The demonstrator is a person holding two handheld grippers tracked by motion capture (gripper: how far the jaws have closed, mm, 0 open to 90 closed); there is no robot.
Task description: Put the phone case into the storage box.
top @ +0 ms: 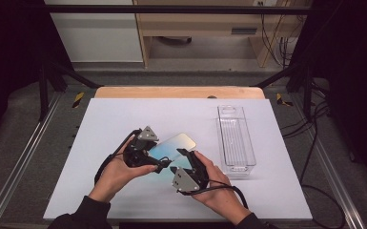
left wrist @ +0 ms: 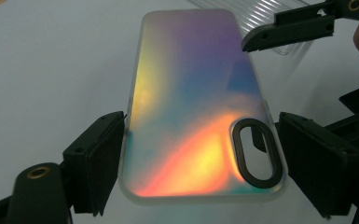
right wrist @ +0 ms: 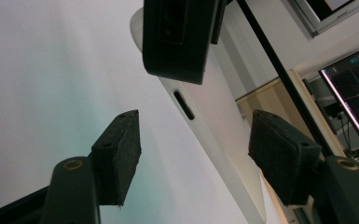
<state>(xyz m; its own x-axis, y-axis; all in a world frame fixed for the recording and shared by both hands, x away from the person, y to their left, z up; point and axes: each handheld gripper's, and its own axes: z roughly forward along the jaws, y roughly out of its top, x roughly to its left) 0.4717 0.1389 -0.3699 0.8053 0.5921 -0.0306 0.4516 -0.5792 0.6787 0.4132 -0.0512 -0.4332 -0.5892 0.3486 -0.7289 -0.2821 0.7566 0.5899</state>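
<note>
A white sheet (top: 124,124) covers the table, dark frame rails at both sides and a pale wooden cabinet (top: 200,24) beyond. Near centre, the left gripper (top: 159,162) clamps the iridescent frosted phone case (top: 174,144) by its long edges, tilted off the surface. The right gripper (top: 176,160), jaws spread, straddles the case's edge. Right, a clear plastic tray (top: 237,139).

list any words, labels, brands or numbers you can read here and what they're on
No readable text anywhere.
Phone case: iridescent back, no brand or lettering visible.
Clear plastic tray: no label visible.
Monitor screens in the right gripper view: coloured lines and marks, too small and blurred to read.
Left hand-held gripper and right hand-held gripper: no markings visible.
</note>
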